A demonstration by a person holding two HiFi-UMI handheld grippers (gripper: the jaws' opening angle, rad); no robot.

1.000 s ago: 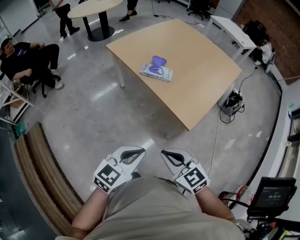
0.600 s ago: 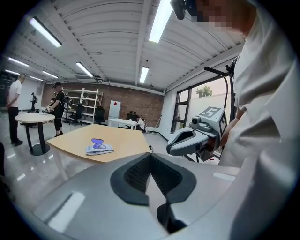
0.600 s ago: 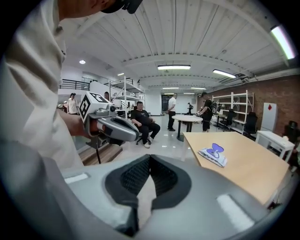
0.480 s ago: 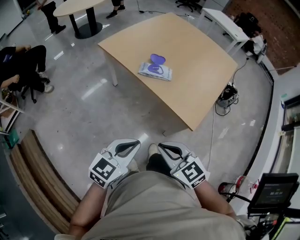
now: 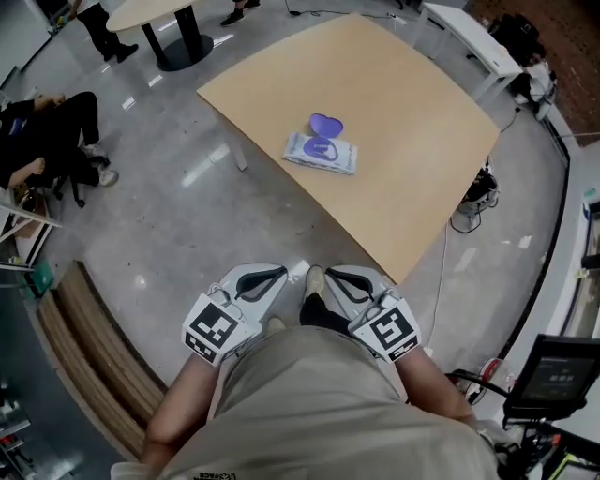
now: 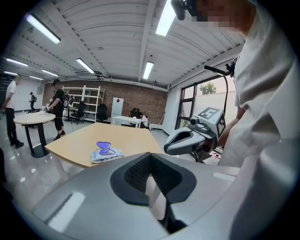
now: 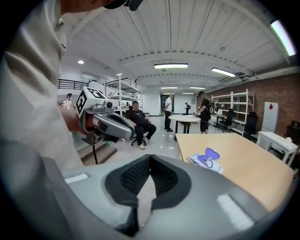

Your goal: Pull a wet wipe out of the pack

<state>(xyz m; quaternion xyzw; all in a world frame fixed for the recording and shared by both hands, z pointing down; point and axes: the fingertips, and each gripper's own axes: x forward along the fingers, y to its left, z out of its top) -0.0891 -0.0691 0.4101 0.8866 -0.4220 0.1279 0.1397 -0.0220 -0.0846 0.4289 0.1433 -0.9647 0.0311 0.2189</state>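
A grey polished concrete floor [image 5: 187, 225] filled most of the head view, with a light wooden bench [image 5: 403, 103] standing on it. The wet wipe pack [image 5: 322, 152] lay flat on that bench, closer to its left edge than to its right. Its purple flip lid [image 5: 325, 125] stood open at the far side of the pack. Nothing else lay on the bench top, and nothing touched the pack.

Both grippers were well apart from the pack, held low and close against the person's body, over the floor short of the bench's near corner. The left gripper [image 5: 277, 276] had its fingers together at the tips with nothing between them, as the left gripper view showed. The right gripper [image 5: 334, 277] likewise had its fingers closed tip to tip and empty. The two pointed inward toward each other, and the toe of a shoe [image 5: 314, 279] showed between them.

Farther out, a round table [image 5: 159, 14] stood beyond the bench's left corner, and a seated person [image 5: 47, 127] in dark clothes was at the left edge. Curved wooden slats [image 5: 84, 356] ran along the floor at lower left. Cables [image 5: 473, 202] lay under the bench's right side, and a monitor [image 5: 555, 367] stood at lower right.
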